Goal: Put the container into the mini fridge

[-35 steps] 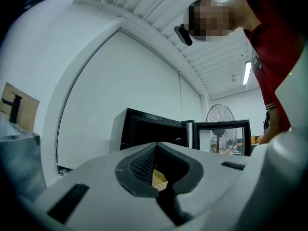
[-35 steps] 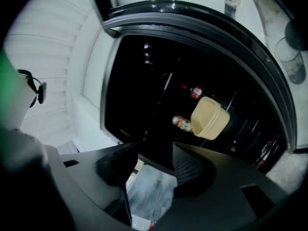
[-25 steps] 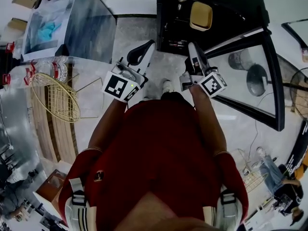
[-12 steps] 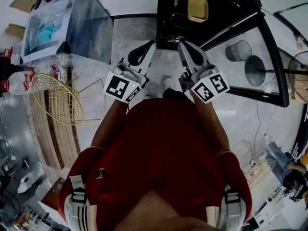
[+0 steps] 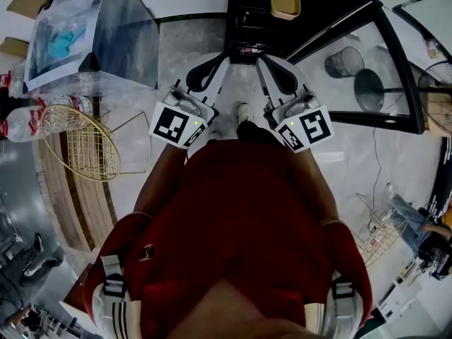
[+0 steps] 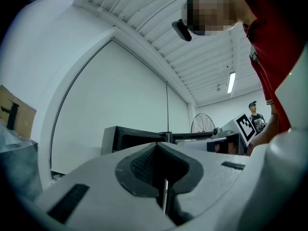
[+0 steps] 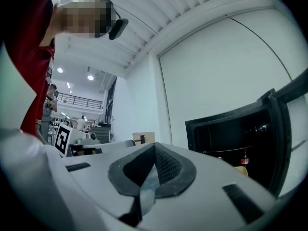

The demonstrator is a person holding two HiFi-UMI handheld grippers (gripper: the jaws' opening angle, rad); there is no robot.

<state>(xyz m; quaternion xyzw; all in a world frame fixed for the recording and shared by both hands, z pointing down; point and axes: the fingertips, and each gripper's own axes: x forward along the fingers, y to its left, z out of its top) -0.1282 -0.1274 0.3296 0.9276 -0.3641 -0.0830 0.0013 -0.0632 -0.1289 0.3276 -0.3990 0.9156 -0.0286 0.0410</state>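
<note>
Two claws are held close side by side in front of the person's red top [image 5: 240,210], tips pointing toward the fridge. The left claw [image 5: 222,63] has its jaws pressed together with nothing between them. The right claw [image 5: 260,61] is likewise pressed together and empty. In each gripper view the dark pads [image 6: 137,166] meet along a thin seam.

Between the two claws a pale shoe [image 5: 242,111] stands on the grey marbled floor [image 5: 191,44]. On the person's left, near that arm, a gold wire basket [image 5: 78,143] lies tilted over wooden slats [image 5: 67,189], with plastic water bottles [image 5: 25,122] just beside it. Farther on that side stands a grey cabinet [image 5: 131,37].

Ahead, the black mini fridge [image 5: 244,20] stands open, its glass door [image 5: 367,69] swung out to the right, past the right claw. The yellow container [image 5: 285,0] sits on a shelf inside the fridge, well apart from both claws.
</note>
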